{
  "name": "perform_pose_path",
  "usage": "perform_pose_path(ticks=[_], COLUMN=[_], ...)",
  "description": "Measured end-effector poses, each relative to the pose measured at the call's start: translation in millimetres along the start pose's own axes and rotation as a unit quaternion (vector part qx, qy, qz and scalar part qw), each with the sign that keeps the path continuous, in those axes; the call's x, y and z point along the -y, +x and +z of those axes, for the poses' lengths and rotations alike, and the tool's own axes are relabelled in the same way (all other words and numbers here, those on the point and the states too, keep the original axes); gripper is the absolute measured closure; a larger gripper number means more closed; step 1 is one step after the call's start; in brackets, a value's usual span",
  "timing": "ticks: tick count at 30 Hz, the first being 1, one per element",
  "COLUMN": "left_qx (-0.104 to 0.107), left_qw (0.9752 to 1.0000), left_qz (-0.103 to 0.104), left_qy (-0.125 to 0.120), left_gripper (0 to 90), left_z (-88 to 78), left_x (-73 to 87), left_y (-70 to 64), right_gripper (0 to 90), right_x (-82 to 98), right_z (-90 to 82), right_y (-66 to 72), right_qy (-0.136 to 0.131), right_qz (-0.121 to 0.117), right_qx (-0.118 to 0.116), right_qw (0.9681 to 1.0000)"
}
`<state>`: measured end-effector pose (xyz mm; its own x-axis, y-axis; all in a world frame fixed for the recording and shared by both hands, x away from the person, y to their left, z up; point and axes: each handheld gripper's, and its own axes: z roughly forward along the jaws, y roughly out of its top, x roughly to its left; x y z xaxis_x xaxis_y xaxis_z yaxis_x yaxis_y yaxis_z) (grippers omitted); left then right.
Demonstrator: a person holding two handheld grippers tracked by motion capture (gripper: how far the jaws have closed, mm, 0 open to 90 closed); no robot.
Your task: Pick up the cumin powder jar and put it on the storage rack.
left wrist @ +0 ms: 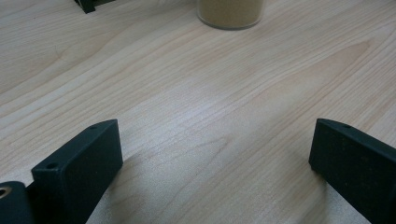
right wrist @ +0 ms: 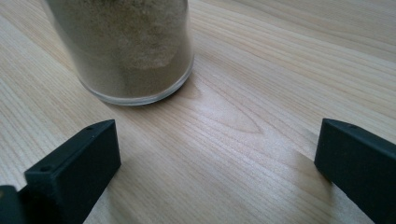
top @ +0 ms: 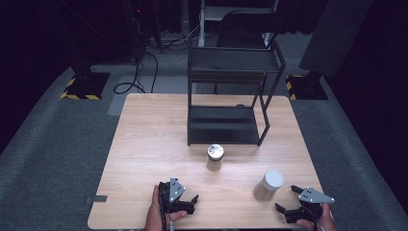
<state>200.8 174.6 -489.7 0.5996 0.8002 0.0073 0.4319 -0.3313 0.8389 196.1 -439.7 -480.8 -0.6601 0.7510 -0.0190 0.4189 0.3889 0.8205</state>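
Two glass jars of beige powder stand on the wooden table (top: 144, 144). The jar with a silver lid (top: 215, 156) is just in front of the black rack (top: 226, 96); the jar with a white lid (top: 269, 185) is nearer the front right. My left gripper (top: 192, 203) rests open at the front edge, its jaws wide over bare wood (left wrist: 217, 149), with the silver-lidded jar (left wrist: 229, 14) well ahead. My right gripper (top: 286, 198) is open beside the white-lidded jar (right wrist: 130, 46), which stands a little ahead and left of its jaws (right wrist: 217, 154), untouched.
The black two-shelf metal rack stands at the back middle of the table, and one of its feet (left wrist: 86, 4) is seen in the left gripper view. A dark chair (top: 245, 24) and cables (top: 134, 82) lie on the grey floor beyond.
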Motion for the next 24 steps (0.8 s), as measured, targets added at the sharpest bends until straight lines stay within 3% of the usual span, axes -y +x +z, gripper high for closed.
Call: perform_pose_path(ticks=[15,21,24], left_qx=[-0.001,-0.014,-0.015], left_qw=[1.0000,0.9998,0.9999], left_qz=[-0.004,0.003,-0.006], left_qy=[0.005,0.012,-0.004], left_gripper=[1.1,1.2,1.1], left_z=[0.8,2.1,2.7], left_x=[-2.8,-8.6,-9.7], left_y=[0.1,-6.4,-7.0], right_gripper=[0.0,0.0,0.0], right_x=[0.5,0.9,1.2], right_z=[-0.4,-0.5,-0.8], right_y=[0.3,0.9,0.8], right_qy=[-0.001,-0.001,-0.001], right_qz=[0.000,0.001,0.002], right_qx=[0.001,0.002,0.002], right_qw=[1.0000,1.0000,1.0000])
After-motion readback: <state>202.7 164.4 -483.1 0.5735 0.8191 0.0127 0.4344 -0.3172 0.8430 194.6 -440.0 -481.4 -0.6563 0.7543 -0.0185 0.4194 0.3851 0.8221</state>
